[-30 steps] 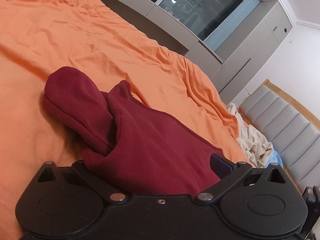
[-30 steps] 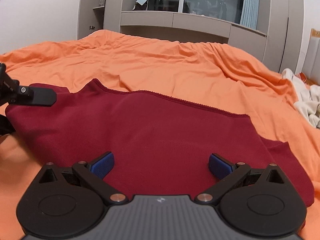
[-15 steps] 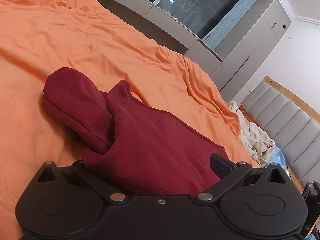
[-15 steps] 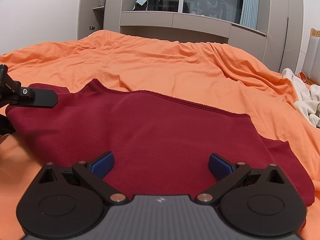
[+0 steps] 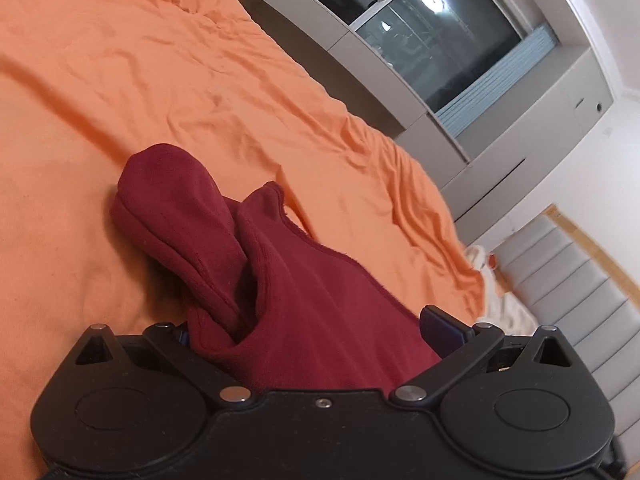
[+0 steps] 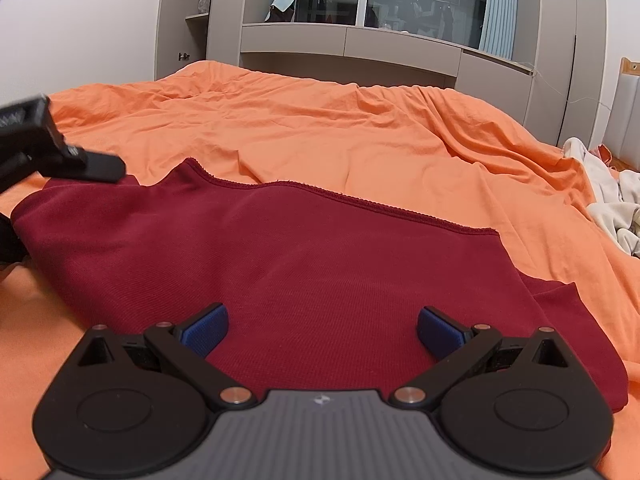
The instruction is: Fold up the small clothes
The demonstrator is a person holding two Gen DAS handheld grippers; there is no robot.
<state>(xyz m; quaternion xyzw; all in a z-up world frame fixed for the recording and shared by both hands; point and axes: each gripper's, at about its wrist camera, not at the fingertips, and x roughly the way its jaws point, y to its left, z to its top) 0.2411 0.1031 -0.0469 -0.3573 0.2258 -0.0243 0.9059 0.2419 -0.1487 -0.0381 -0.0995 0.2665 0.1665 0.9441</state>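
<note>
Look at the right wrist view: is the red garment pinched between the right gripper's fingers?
No: the right gripper is open, fingers spread wide over the flat red garment.

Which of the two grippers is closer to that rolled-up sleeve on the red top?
Left. The left gripper has the red top bunched between its open fingers, the rolled sleeve just ahead. The right gripper hovers open over the flat body, further away.
</note>
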